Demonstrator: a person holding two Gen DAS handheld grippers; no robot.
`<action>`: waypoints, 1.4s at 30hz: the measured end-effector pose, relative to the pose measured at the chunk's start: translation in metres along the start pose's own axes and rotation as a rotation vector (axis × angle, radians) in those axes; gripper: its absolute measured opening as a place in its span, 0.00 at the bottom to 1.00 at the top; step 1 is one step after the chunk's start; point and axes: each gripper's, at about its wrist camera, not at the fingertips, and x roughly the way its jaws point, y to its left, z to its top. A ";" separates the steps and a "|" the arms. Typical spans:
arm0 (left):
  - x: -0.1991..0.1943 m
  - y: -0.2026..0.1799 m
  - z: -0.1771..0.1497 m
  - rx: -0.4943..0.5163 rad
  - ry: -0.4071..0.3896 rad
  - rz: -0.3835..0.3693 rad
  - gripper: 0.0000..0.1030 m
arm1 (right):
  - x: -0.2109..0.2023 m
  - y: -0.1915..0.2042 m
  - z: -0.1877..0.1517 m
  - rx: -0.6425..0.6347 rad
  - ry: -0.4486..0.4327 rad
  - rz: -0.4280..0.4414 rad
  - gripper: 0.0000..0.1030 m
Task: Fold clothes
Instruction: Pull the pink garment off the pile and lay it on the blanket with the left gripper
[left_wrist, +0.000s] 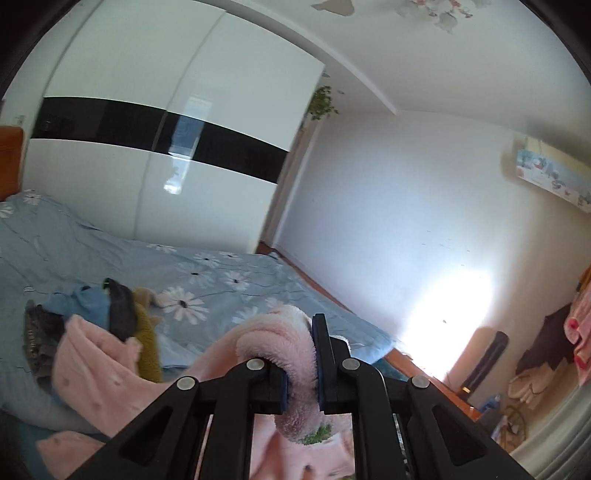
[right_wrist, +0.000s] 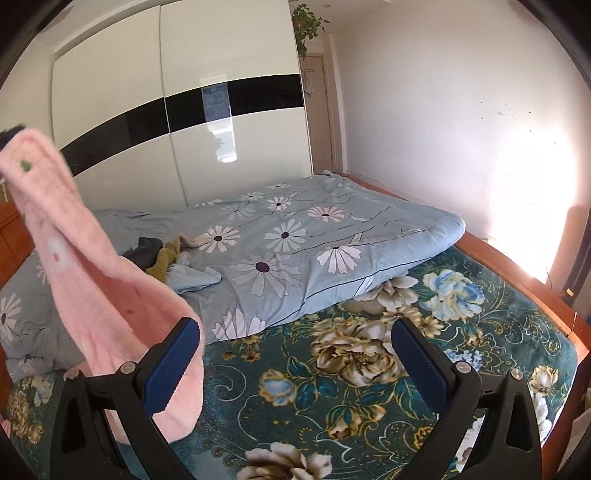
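My left gripper (left_wrist: 301, 373) is shut on a fold of a fluffy pink garment (left_wrist: 273, 343), which bulges between the blue pads and hangs below them. In the right wrist view the same pink garment (right_wrist: 92, 280) hangs in the air from the upper left down to my right gripper's left finger. My right gripper (right_wrist: 295, 354) is open, with nothing between its fingers; the pink cloth drapes beside and behind its left finger (right_wrist: 173, 365). A small heap of other clothes (left_wrist: 110, 317), blue, black and mustard, lies on the bed; the same clothes heap (right_wrist: 162, 254) shows in the right wrist view.
A light blue daisy-print quilt (right_wrist: 295, 243) covers the far part of the bed, over a dark green floral blanket (right_wrist: 351, 369). A glossy white wardrobe with a black band (right_wrist: 177, 110) stands behind. The wooden bed frame (right_wrist: 517, 269) runs along the right by a white wall.
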 end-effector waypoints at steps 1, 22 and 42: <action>-0.012 0.024 -0.002 -0.018 0.003 0.047 0.11 | 0.000 -0.002 0.001 0.003 0.001 -0.007 1.00; -0.229 0.423 -0.209 -0.557 0.199 0.774 0.11 | 0.074 0.167 -0.060 -0.253 0.247 0.140 1.00; -0.215 0.445 -0.313 -0.909 0.315 0.712 0.53 | 0.127 0.272 -0.148 -0.388 0.554 0.371 1.00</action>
